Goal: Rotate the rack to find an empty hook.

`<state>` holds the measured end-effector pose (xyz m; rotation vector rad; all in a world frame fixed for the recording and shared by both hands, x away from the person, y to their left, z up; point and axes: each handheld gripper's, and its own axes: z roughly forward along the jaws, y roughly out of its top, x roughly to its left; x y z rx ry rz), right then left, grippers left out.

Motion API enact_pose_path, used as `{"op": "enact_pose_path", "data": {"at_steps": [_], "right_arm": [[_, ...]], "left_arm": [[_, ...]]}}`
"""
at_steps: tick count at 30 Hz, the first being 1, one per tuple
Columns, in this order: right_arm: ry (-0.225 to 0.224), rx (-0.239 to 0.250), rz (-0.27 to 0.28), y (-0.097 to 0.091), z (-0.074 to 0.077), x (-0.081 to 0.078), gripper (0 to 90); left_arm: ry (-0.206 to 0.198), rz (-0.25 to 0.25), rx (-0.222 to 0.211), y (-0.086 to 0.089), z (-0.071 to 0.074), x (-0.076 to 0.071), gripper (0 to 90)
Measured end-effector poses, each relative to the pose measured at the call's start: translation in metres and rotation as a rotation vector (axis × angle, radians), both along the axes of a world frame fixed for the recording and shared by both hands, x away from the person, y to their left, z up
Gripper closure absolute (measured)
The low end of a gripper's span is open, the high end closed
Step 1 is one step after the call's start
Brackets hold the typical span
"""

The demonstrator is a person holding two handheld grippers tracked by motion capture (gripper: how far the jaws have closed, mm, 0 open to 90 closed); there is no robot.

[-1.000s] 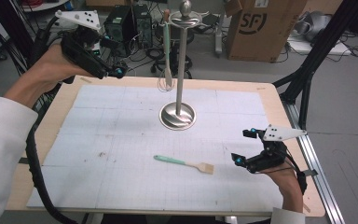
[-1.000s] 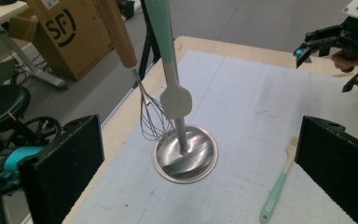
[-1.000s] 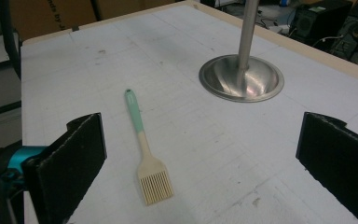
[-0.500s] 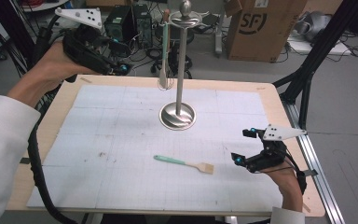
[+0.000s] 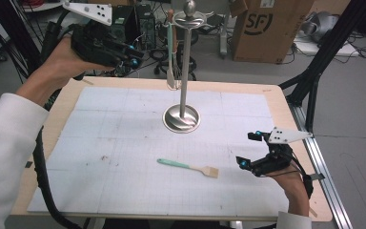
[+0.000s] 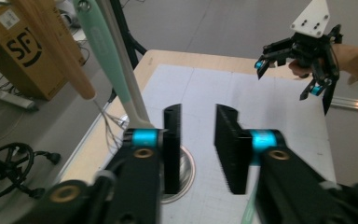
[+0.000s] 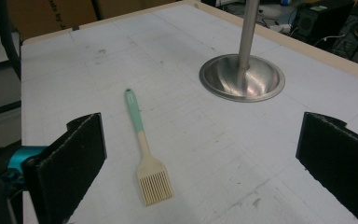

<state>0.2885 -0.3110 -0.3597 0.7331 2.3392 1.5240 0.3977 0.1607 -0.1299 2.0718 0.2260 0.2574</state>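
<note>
Left gripper point(image 5: 134, 55) sits high at approx 10 o'clock of the table point(image 5: 57, 109), beyond its far-left corner, pointing twd the stand point(image 5: 185, 71). Its jaws have just been closing; in the left gripper view they stand a narrow gap apart w/ nothing between the pads, so not gripping. A mint-handled utensil point(image 6: 109, 60) hangs just beside the gripper's left jaw in that view, w/ a wooden handle point(image 6: 56, 51) next to it; whether the jaw touches the mint one, can't tell. Both hang from the stand's top; in the high view the mint utensil point(image 5: 171, 57) hangs at approx 9 o'clock of the pole.

Stand's round metal base point(image 5: 182, 119) rests on the white gridded mat point(image 5: 124, 191), slightly past centre.

Mint-and-wood pastry brush point(image 5: 189, 167) lies flat on the mat at approx 6 o'clock of the base, well apart from it, mint handle end left, bristles right. In the right gripper view the brush point(image 7: 145, 154) lies ahead btwn the jaws, nearer the left one, untouched.

Right gripper point(image 5: 249, 151) rests low at approx 4 o'clock of the table, jaws spread wide, holding nothing, aimed left twd the brush.

Cardboard box point(image 5: 264, 28) on the floor at approx 1 o'clock reads "SF"; same letters show on the box point(image 6: 21, 42) in the left gripper view. Box is shut, contents not visible.
</note>
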Motion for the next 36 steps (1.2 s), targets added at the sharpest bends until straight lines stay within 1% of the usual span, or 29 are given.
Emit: {"op": "enact_pose_path", "data": {"at_steps": [3,5,6,7,11,13,16,19,22,25,30,31,36], "right_arm": [[0.001,0.001,-0.001,0.0,0.0,0.0,0.1],[0.003,0.002,-0.002,-0.001,0.0,0.0,0.1],[0.004,0.004,-0.002,-0.001,0.0,0.0,0.1],[0.004,0.005,-0.001,-0.001,0.0,0.0,0.1],[0.003,0.006,-0.001,-0.001,-0.001,0.0,0.1],[0.002,0.004,0.0,-0.001,-0.001,0.0,0.1],[0.002,0.005,0.0,-0.002,-0.001,0.0,0.1],[0.003,0.007,-0.001,-0.002,-0.001,0.001,0.1],[0.007,0.013,-0.005,-0.004,-0.002,0.001,0.1],[0.013,0.014,-0.007,-0.005,-0.004,0.001,0.1],[0.019,0.013,-0.008,-0.006,-0.005,0.002,0.1],[0.018,0.013,-0.008,-0.006,-0.005,0.002,0.1],[0.018,0.013,-0.011,-0.007,-0.005,0.003,0.1]], "left_arm": [[-0.003,-0.002,0.009,-0.005,0.001,0.001,85.8],[-0.009,0.004,0.012,-0.008,0.001,0.003,88.7],[-0.004,0.004,0.009,-0.01,0.002,0.005,89.7],[-0.002,0.009,0.006,-0.012,0.002,0.005,89.7],[-0.008,0.013,0.018,-0.023,0.009,0.013,89.9],[-0.013,0.009,0.01,-0.03,0.013,0.018,89.9],[-0.019,0.016,0.017,-0.039,0.018,0.026,90.0],[-0.021,0.017,0.009,-0.047,0.021,0.035,90.0],[-0.026,0.019,0.025,-0.054,0.023,0.044,90.0],[-0.027,0.033,0.02,-0.057,0.025,0.051,90.0],[-0.028,0.058,0.024,-0.057,0.025,0.061,90.0],[-0.023,0.062,0.024,-0.056,0.025,0.064,90.0],[-0.024,0.07,0.02,-0.052,0.023,0.069,90.0]]}}
